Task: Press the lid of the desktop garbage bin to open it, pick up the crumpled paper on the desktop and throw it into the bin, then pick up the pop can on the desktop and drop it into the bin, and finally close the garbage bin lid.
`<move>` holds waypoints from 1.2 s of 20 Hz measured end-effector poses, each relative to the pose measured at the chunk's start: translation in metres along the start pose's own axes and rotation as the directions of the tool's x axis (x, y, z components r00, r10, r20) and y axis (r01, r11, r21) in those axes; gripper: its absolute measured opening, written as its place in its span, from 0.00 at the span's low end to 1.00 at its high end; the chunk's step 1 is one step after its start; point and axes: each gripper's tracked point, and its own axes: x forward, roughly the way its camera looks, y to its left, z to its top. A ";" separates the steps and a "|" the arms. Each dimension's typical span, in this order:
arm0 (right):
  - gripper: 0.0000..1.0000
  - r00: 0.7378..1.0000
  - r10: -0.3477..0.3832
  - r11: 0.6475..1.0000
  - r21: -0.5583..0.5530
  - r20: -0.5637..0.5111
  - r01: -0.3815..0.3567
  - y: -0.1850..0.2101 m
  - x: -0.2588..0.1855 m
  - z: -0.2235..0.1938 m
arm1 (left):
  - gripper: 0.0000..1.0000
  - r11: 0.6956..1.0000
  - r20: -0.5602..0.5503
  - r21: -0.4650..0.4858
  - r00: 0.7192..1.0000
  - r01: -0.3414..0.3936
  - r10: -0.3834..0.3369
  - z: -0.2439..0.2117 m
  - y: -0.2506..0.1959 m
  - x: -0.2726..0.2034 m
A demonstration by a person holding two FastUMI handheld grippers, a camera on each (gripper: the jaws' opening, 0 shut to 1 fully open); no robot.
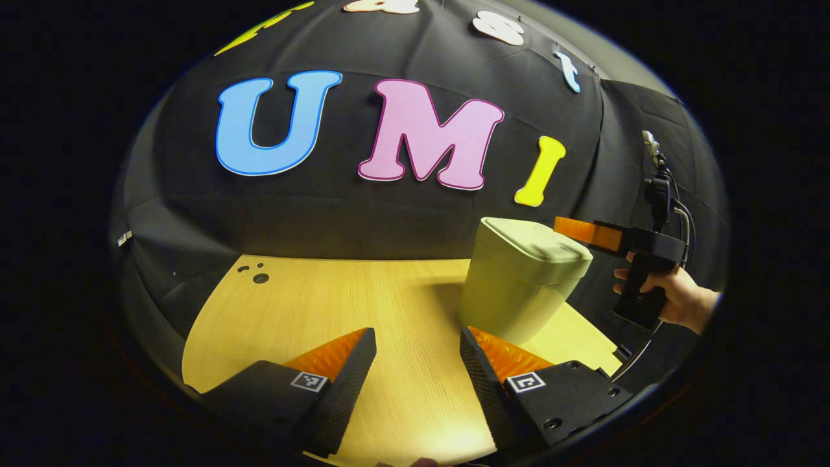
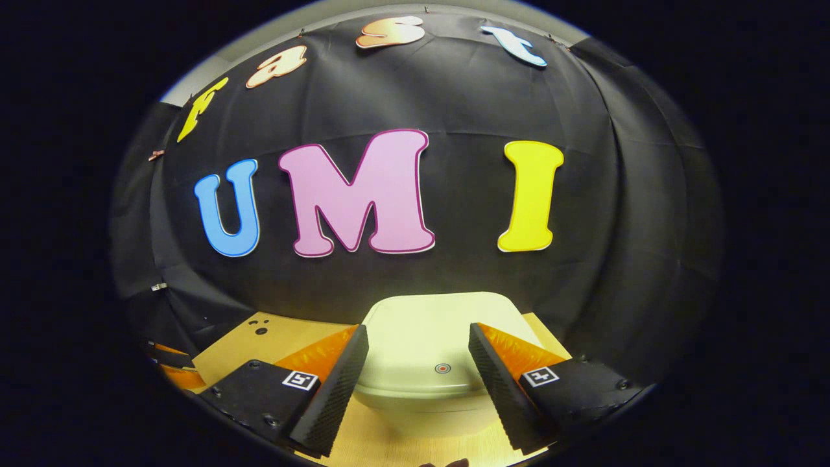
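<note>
One garbage bin [image 1: 522, 279] stands toward the right of the wooden counter [image 1: 337, 305] in the left gripper view: a pale, boxy bin with rounded corners and its lid [image 1: 535, 239] down flat. No brand or readable writing shows on it from this side. The left hand-held gripper [image 1: 418, 347] hovers low over bare counter with its fingers spread wide, nothing between them and nothing touched; each finger carries a small square black-and-white marker (a coded pattern, not legible text). Farther off at the right edge, the right hand-held gripper [image 1: 574, 230] is held by a hand [image 1: 674, 298], its fingertip end reaching just over the right rim of the lid; whether it touches cannot be told from here. A few dark dots [image 1: 257, 272] mark the far left corner of the counter.

In the right gripper view, the bin's lid [image 2: 425, 337] lies close below and ahead, pale and smooth, closed, with a small round red-ringed dot [image 2: 442, 368] near its front edge. The right hand-held gripper [image 2: 418, 363] is wide open above the lid, its fingers on either side of that dot, gripping nothing; contact with the lid cannot be told. The counter [image 2: 285, 334] shows to the left of the bin, with the same dark dots.
</note>
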 end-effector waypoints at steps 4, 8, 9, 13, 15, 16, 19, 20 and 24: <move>0.98 0.999 0.022 1.000 -0.020 0.039 -0.021 0.013 -0.028 0.013 | 0.85 1.000 0.013 0.018 1.000 0.007 -0.007 0.004 -0.004 -0.002; 0.98 0.997 0.049 0.998 -0.033 0.060 -0.047 0.025 -0.051 0.022 | 0.85 1.000 0.027 0.027 1.000 0.014 -0.015 0.008 -0.008 -0.005; 0.98 0.996 0.054 0.998 -0.036 0.065 -0.052 0.029 -0.056 0.023 | 0.85 0.999 0.034 0.027 0.999 0.016 -0.017 0.009 -0.009 -0.005; 0.98 0.995 0.065 0.997 -0.050 0.080 -0.061 0.042 -0.071 0.023 | 0.85 0.999 0.080 0.052 0.997 0.009 -0.013 0.023 -0.012 -0.011; 0.98 0.993 0.074 0.997 -0.038 0.087 -0.071 0.050 -0.075 0.022 | 0.85 0.998 0.114 0.069 0.993 0.000 -0.008 0.034 -0.013 -0.016; 0.98 0.993 0.075 0.997 -0.030 0.089 -0.072 0.053 -0.078 0.021 | 0.85 0.997 0.129 0.078 0.992 -0.011 0.001 0.038 -0.013 -0.017; 0.98 0.993 0.079 0.997 -0.017 0.086 -0.078 0.059 -0.086 0.017 | 0.85 0.995 0.175 0.094 0.984 -0.030 0.013 0.053 -0.015 -0.020; 0.98 0.993 0.080 0.997 -0.013 0.082 -0.079 0.060 -0.088 0.015 | 0.85 0.995 0.189 0.098 0.982 -0.032 0.013 0.057 -0.015 -0.022; 0.98 0.993 0.087 0.996 -0.022 0.083 -0.085 0.066 -0.093 0.011 | 0.85 0.992 0.216 0.121 0.976 -0.043 0.016 0.066 -0.017 -0.025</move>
